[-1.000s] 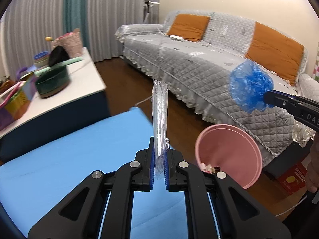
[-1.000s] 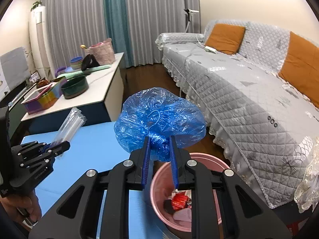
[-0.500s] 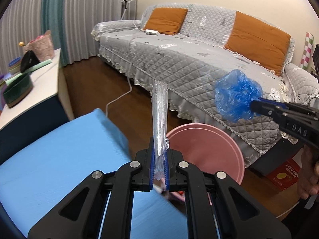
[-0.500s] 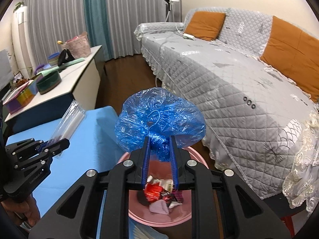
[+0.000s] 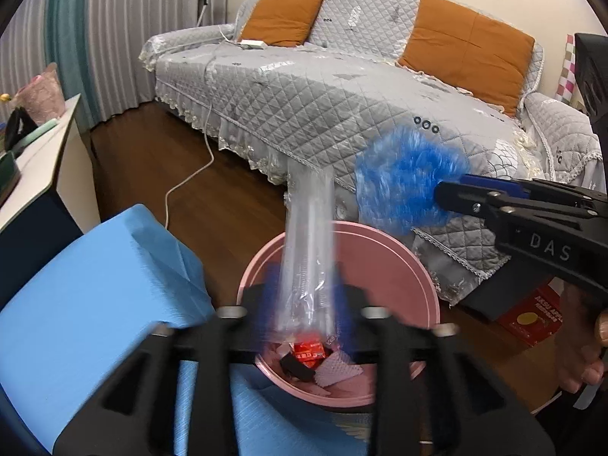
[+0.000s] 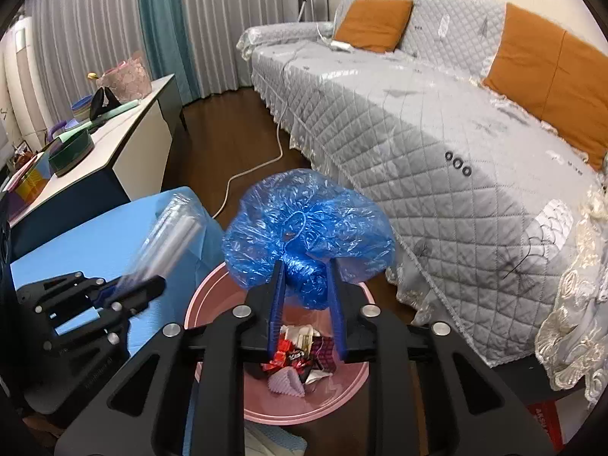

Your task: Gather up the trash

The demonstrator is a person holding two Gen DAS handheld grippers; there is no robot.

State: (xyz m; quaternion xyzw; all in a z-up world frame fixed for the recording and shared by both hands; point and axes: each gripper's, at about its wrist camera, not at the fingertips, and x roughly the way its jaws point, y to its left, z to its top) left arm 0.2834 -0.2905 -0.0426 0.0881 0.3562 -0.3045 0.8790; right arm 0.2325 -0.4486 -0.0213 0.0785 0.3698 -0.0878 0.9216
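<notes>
The clear wrapper (image 5: 307, 250), a long narrow sleeve, stood between the fingers of the left tool (image 5: 306, 304) directly over the pink bin (image 5: 418, 266). Its long axis ran nearly upright, leaning a little away from the camera, lower end at the tool and upper end pointing toward the sofa (image 5: 342, 91). It was smeared with motion blur. The left tool's jaws had just been opening, and now stood clearly apart with the wrapper loose between them, no longer pinched, so the drop looked under way.

The blue bag (image 6: 307, 235), a crumpled film bundle with no clear long axis, was bunched above the right tool (image 6: 306, 285), which sat narrowly parted and clamped on the bag's gathered neck. It hung over the bin's near rim, seen from the left view to the right of the wrapper and apart from it.

The bin already held a red packet (image 5: 307, 351), dark scraps and white paper, so earlier pieces looked collected. By my reading the task was well along: the wrapper was being released, and the blue bag was left to let go. The blue tabletop (image 5: 95, 285) beside the bin showed no other litter in the part visible; the rest I could not tell.
</notes>
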